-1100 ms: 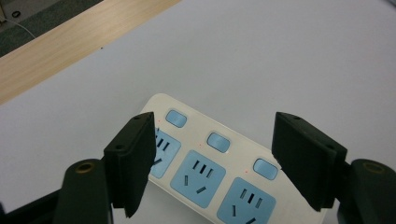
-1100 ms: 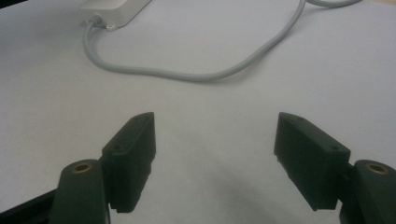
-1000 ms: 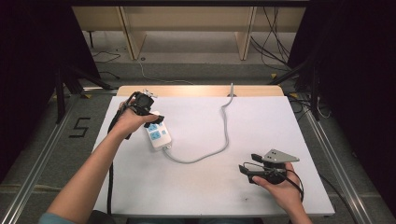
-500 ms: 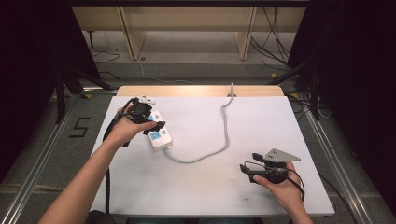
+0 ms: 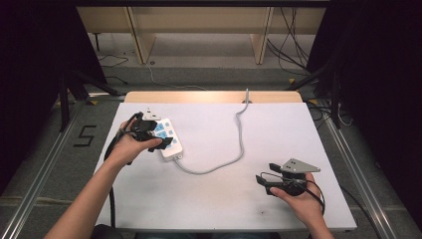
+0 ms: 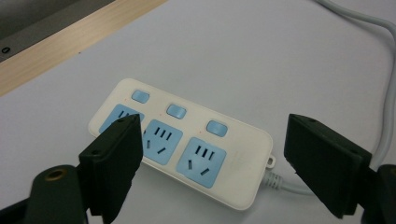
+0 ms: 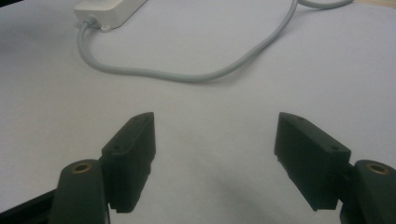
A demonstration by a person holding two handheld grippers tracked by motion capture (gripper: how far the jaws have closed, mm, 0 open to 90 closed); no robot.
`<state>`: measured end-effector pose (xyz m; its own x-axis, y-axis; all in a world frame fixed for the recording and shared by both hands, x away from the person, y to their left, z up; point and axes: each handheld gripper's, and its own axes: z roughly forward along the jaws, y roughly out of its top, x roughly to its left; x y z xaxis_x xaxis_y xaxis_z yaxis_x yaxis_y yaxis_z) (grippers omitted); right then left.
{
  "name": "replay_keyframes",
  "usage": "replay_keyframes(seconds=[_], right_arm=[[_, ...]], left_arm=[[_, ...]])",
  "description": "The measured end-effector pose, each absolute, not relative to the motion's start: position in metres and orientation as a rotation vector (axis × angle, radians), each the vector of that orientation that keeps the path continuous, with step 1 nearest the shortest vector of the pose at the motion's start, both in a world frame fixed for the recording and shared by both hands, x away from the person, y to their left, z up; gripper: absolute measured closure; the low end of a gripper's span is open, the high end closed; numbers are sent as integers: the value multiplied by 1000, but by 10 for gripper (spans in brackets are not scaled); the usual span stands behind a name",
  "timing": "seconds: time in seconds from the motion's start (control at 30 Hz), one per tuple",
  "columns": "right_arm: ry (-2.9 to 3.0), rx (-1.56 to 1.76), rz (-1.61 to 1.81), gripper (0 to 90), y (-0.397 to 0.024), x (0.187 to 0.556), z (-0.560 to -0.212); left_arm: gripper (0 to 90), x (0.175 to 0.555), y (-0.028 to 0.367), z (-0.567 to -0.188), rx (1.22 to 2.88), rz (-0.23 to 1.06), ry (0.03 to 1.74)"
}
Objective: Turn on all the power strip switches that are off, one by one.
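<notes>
Hovering left hand-held gripper (image 6: pixel 210 163), jaws apart, power strip (image 6: pixel 187 144)

High view: fixed above the near edge of the bench (image 5: pixel 278 124), facing forward and down toward 12 o'clock, far enough to take in the whole white top, with the power strip (image 5: pixel 168 138) at about 10 o'clock of centre and the floor beyond. Left gripper view: riding low and very close, looking down between its own two black fingers (image 6: pixel 114 158) onto the same power strip (image 6: pixel 187 144) and the pale top around it. Right gripper view: also low, looking between its fingers (image 7: pixel 133 154) across bare bench toward 12 o'clock, sharing the grey cable (image 7: pixel 196 74) and the strip's end at 11 o'clock with the other two.
</notes>
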<state>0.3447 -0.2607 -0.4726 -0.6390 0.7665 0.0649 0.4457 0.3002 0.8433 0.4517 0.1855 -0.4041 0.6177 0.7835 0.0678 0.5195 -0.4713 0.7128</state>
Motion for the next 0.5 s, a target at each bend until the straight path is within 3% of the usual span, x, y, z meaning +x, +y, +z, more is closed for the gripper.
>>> replay_keyframes(seconds=[0.5], right_arm=[[2222, 1091, 1275, 300, -261, 344, -472]], left_arm=[[180, 412, 194, -423, 2149, 527, 966]])
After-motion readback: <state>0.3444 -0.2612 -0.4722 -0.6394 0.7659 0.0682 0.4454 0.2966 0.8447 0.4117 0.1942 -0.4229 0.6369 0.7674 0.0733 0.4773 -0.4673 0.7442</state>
